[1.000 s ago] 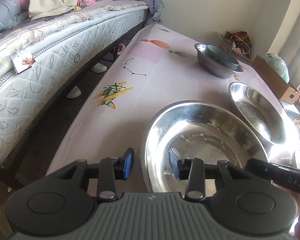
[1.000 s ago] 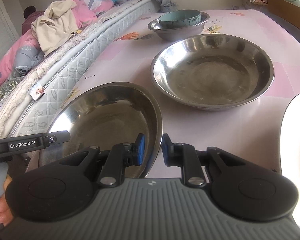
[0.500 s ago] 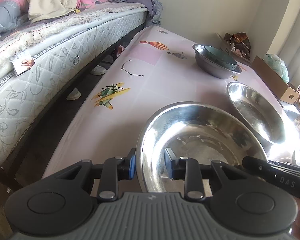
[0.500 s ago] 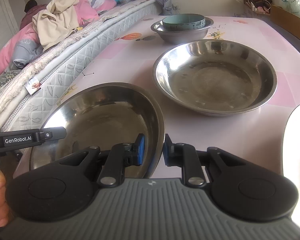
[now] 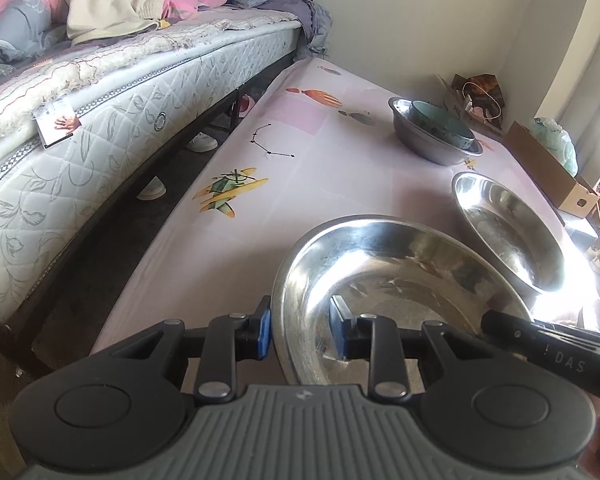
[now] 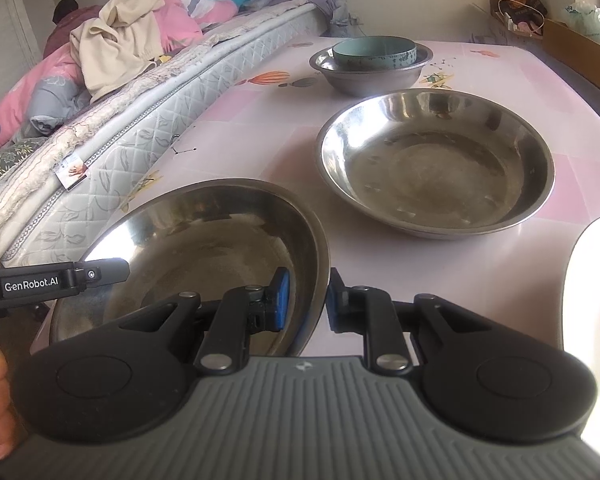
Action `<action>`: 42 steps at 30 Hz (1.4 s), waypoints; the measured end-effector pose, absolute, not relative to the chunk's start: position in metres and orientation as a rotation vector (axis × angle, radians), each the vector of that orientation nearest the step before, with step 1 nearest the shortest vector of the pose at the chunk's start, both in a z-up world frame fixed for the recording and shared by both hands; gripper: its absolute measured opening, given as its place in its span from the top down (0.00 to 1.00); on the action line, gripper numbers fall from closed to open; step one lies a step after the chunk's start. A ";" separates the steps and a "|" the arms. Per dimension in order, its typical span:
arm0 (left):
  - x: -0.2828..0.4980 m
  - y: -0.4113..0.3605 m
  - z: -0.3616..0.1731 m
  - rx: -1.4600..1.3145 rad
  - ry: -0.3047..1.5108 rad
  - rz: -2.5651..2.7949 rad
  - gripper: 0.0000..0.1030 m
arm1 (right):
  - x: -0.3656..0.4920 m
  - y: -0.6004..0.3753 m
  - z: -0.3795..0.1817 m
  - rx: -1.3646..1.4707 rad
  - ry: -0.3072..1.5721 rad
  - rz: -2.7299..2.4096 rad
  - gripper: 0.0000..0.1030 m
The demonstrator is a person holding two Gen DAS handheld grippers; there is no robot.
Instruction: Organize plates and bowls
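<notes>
Two grippers, left (image 5: 300,330) and right (image 6: 304,300), each clamped on opposite rims of near steel pan (image 6: 204,236).

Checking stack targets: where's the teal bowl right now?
In both wrist views the teal bowl sits nested inside the small steel bowl at the table's far end, beyond the wide steel dish and apart from it.
</notes>
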State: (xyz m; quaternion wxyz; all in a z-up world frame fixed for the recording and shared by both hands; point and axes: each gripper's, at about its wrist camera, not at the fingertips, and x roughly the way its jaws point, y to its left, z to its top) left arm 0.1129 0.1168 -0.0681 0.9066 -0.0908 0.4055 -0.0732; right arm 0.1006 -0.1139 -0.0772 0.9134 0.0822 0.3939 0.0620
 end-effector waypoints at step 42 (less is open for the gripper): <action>0.124 0.081 -0.024 -0.145 0.735 -0.218 0.70 | 0.092 -0.141 -0.045 0.219 0.720 0.086 0.81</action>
